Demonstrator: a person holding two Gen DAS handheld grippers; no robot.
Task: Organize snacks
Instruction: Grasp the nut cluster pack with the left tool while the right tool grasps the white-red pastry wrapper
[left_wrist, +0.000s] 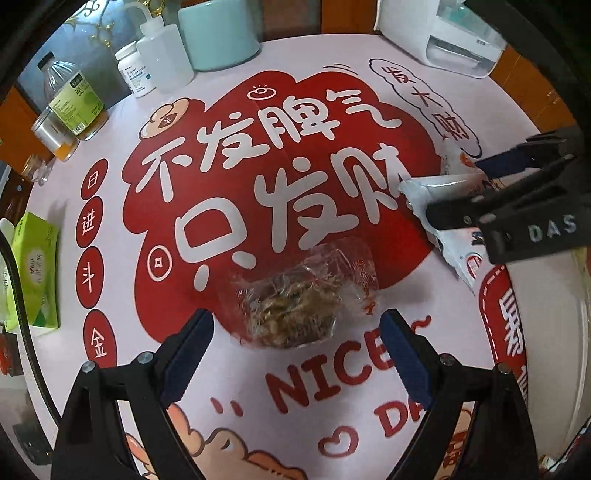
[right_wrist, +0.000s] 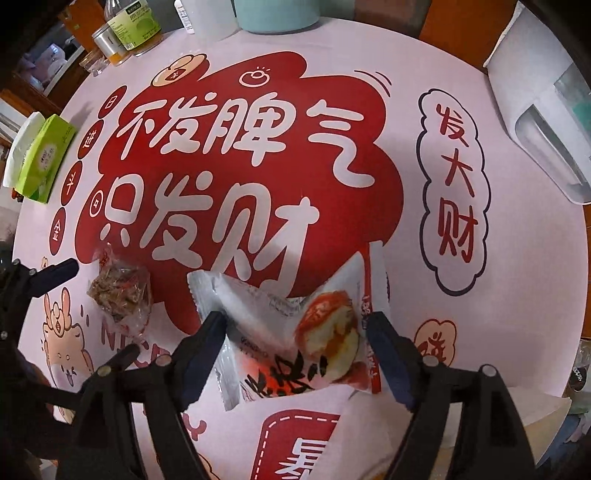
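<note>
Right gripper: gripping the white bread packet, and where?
Nothing held. Right gripper straddles the white bread packet, jaws open. Left gripper is open too.

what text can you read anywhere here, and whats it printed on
"不发脾气 只发财": tablecloth, red centre.
"发大财": tablecloth, cloud bubble.
"NICE DA": tablecloth, cut off by the left gripper.
"DAS": right gripper.
Bread packet, supplement bottle, green-label bottle, tissue pack: print too blurred to read.

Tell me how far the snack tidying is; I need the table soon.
Nothing looks sorted yet. The white bun packet lies between the open right gripper, unpinched; the clear-wrapped snack lies just ahead of the open left gripper. Both still need grasping and placing.
</note>
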